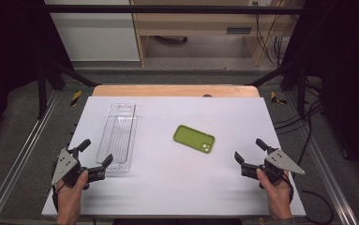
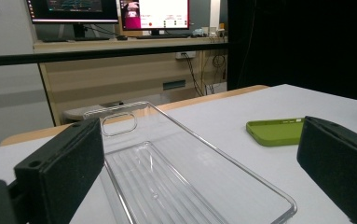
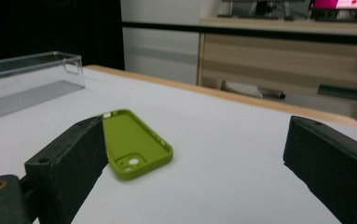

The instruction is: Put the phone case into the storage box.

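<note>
Phone case (image 1: 194, 138) btwn level open claws

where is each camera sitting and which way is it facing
High view: above the person's side of the table, looking forward and down; both hands, the left gripper and the right gripper show, jaws open.
Left gripper view: rides the left gripper, facing the clear tray between its jaws.
Right gripper view: rides the right gripper, facing the green phone case.
Shared: all three show tray and case.
</note>
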A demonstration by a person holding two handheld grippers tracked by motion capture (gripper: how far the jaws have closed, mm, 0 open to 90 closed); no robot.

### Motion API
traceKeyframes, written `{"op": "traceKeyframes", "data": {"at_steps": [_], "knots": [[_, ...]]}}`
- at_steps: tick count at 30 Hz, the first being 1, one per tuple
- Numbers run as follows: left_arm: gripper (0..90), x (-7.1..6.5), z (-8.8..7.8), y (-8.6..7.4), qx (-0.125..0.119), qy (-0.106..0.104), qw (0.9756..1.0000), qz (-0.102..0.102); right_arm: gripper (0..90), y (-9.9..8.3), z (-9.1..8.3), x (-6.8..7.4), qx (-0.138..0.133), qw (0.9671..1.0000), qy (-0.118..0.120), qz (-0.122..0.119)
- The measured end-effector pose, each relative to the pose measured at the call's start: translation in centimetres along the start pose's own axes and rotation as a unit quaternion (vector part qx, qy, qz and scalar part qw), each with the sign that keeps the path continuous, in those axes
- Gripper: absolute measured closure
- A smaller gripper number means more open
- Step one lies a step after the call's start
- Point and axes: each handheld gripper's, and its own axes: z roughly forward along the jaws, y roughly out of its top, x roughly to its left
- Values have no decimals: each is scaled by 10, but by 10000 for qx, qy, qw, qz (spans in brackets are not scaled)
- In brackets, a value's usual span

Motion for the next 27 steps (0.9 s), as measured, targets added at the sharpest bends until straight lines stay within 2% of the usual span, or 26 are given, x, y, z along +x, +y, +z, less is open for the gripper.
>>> {"op": "traceKeyframes", "data": {"at_steps": [2,6,11,14,27], "knots": [[3,0,-1,0,-9,19,10000,-8,55,1,2,2,284,9996,7,22],[3,-1,-2,-1,19,22,10000,-7,48,4,8,8,591,9982,34,-85],[4,-1,0,-2,54,17,10000,-9,50,11,19,9,989,9949,80,-198],[4,-1,-1,-2,55,27,10000,-9,58,16,25,10,1195,9921,107,-363],[6,-3,0,-2,109,-5,9999,68,80,45,47,11,1657,9836,303,-649]]}}
